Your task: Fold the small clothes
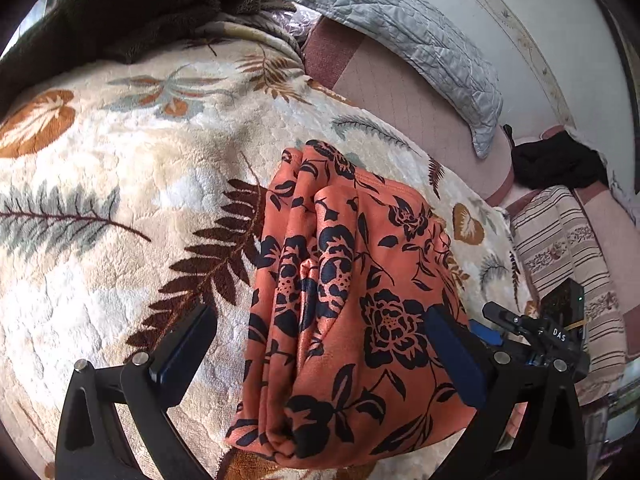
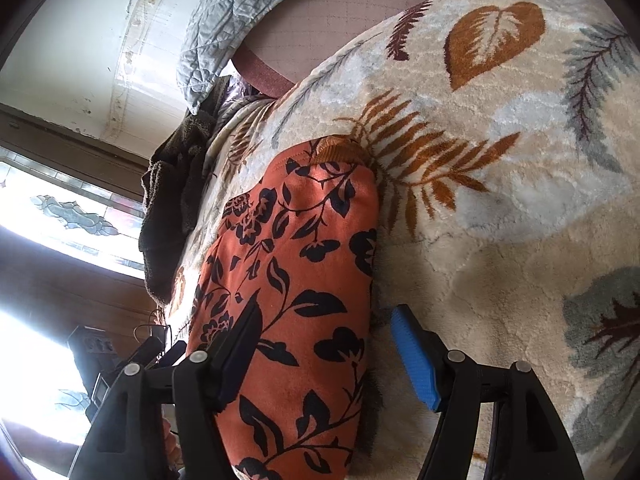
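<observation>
Left hand-held gripper (image 1: 320, 354): jaws stood wide, holding nothing, either side of the garment.
Right hand-held gripper (image 2: 326, 340): jaws wide, empty, straddling the garment's edge.
Garment (image 1: 352, 300): orange floral, folded, lay on the blanket.
Blanket (image 1: 120, 184): leaf-patterned, covered the bed.
Pillow (image 1: 400, 32): grey, farthest, by the wall.

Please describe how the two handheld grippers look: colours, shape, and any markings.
Both have black angular frames with round silver pins. The left gripper carries dark navy pads. The right gripper has one bright blue ribbed pad; seen in the left view, it bears white letters "DAS".
</observation>
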### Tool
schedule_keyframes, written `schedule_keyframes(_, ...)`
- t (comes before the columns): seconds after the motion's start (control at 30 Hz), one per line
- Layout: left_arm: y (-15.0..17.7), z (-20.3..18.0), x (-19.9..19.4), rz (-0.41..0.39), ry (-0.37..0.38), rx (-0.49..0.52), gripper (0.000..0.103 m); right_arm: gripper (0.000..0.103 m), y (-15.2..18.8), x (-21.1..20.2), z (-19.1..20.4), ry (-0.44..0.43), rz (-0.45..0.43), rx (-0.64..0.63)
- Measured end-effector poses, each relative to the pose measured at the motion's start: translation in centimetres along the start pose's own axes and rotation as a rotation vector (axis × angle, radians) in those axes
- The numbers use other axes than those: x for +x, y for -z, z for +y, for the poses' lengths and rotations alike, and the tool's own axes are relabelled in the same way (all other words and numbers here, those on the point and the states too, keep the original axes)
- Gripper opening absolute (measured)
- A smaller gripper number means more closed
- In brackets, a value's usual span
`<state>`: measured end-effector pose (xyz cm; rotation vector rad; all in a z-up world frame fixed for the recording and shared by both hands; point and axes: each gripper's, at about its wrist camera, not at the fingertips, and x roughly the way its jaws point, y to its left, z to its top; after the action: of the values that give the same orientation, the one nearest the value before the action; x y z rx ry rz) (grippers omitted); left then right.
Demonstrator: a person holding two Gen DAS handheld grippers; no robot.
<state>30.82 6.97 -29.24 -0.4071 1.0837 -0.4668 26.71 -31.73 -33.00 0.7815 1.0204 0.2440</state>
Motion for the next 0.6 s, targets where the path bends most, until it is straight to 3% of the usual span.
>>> schedule_keyframes(0.17,0.3,1.0,1.3,0.085,0.042,-0.053,0.103,0.073,0.3,0.1,-1.7,-0.052,0.035,0.062)
schedule_keyframes(0.43,2.0,-1.6,5.5,0.243,-0.005,0.036,0.103,0.076,1.5,3.7,-1.2,-0.126,0.129,0.1)
schedule_keyframes(0.53,2.5,-3.2,6.0,0.218,-0.066,0.113,0.103,0.08,1.7,4.5,-0.3,-0.144,0.117,0.088)
schedule_keyframes(0.6,2.4,-3.3,6.1,0.205,-0.065,0.1,0.103,0.08,1.7,5.0,0.0,-0.143,0.106,0.093)
